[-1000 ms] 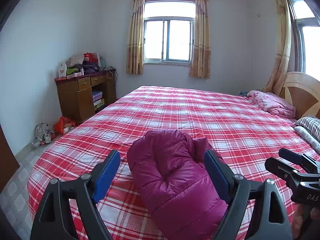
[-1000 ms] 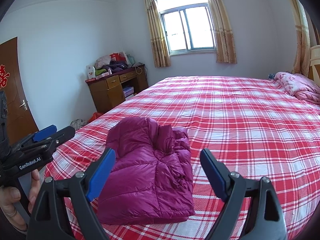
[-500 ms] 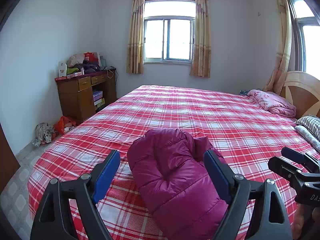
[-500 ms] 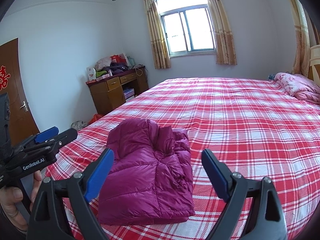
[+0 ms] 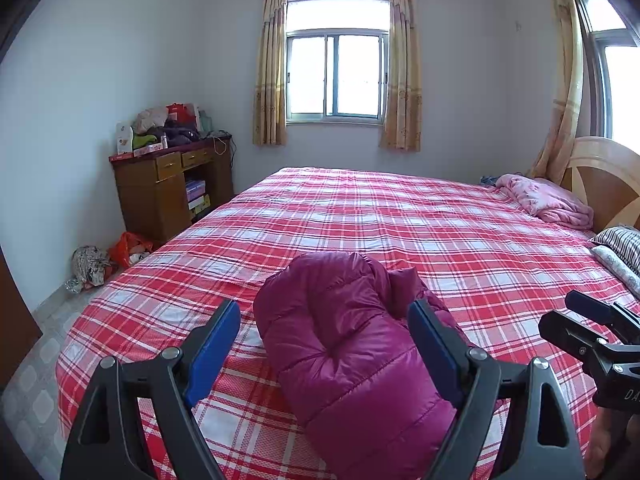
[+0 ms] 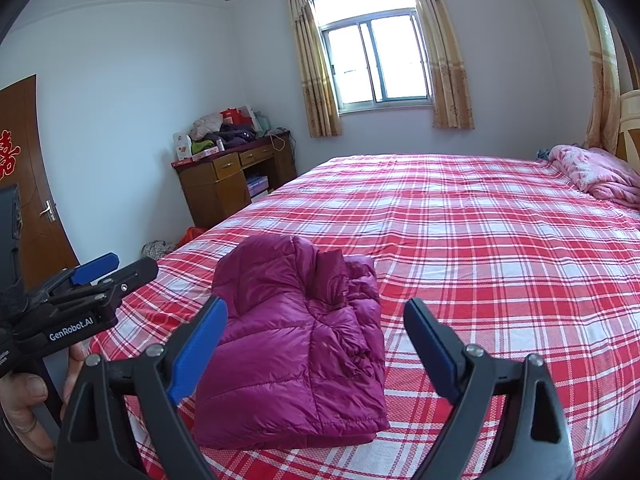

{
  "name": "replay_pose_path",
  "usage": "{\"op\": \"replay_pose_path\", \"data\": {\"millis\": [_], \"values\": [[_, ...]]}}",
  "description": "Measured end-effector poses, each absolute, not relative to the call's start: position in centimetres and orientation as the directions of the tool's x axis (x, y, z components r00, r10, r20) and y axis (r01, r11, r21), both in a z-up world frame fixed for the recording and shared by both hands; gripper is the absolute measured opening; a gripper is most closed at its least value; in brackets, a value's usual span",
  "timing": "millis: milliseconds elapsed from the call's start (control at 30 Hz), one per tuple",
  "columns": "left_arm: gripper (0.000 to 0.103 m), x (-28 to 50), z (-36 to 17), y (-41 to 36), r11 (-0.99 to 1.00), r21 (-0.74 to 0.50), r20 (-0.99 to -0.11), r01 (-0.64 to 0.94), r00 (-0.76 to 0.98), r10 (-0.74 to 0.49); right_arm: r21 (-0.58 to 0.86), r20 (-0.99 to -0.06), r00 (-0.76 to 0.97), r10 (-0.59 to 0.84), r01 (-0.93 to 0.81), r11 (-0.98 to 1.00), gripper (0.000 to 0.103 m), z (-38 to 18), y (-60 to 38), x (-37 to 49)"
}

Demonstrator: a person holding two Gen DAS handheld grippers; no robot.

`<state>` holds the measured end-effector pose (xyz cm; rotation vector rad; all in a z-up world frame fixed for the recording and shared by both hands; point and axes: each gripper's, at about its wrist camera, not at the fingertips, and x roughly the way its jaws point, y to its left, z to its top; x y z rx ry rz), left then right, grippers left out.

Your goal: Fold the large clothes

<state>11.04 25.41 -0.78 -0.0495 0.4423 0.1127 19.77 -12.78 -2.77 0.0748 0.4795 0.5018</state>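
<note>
Magenta puffer jacket (image 6: pixel 296 336) lies folded into a compact bundle near the foot of the red plaid bed (image 6: pixel 480 240); left gripper (image 5: pixel 324 348) and right gripper (image 6: pixel 316 344) hover spread, empty, likely finished.

One magenta jacket (image 5: pixel 352 344) lies folded at lower centre. One bed (image 5: pixel 400 216) fills the middle. Two grippers: the left (image 5: pixel 324 344) at the bottom, the right (image 6: pixel 316 340) likewise. One desk (image 5: pixel 168 188) at left, one pink blanket (image 5: pixel 548 200) at right, two curtained windows (image 5: pixel 338 76), one door (image 6: pixel 24 184) at far left.
</note>
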Motion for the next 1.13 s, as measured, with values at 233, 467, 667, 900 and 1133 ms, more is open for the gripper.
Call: {"op": "replay_pose_path", "data": {"millis": [233, 467, 667, 900, 1133], "values": [[0.086, 11.2, -0.8, 25.2, 0.990, -0.010, -0.428, -0.138, 0.896, 0.120, 0.185, -0.420, 0.770, 0.479, -0.444, 0.877, 0.092, -2.7, -12.8, 19.7], [0.086, 10.8, -0.3, 25.5, 0.988, -0.022, -0.404, -0.152, 0.906, 0.130, 0.175, -0.395, 0.779, 0.487, -0.457, 0.872, 0.092, -2.3, -13.1, 18.8], [0.086, 10.2, 0.2, 25.6, 0.988, -0.028, -0.372, -0.154, 0.919, 0.133, 0.158, -0.372, 0.788, 0.491, -0.467, 0.870, 0.097, -1.8, -13.0, 18.3], [0.086, 10.6, -0.1, 25.7, 0.988, -0.018, -0.381, -0.156, 0.914, 0.137, 0.155, -0.377, 0.785, 0.492, -0.470, 0.869, 0.097, -2.0, -12.9, 18.3], [0.086, 10.6, -0.4, 25.4, 0.985, 0.010, -0.362, -0.172, 0.917, 0.164, 0.163, -0.392, 0.778, 0.490, -0.466, 0.870, 0.097, -2.5, -13.0, 18.6]]}}
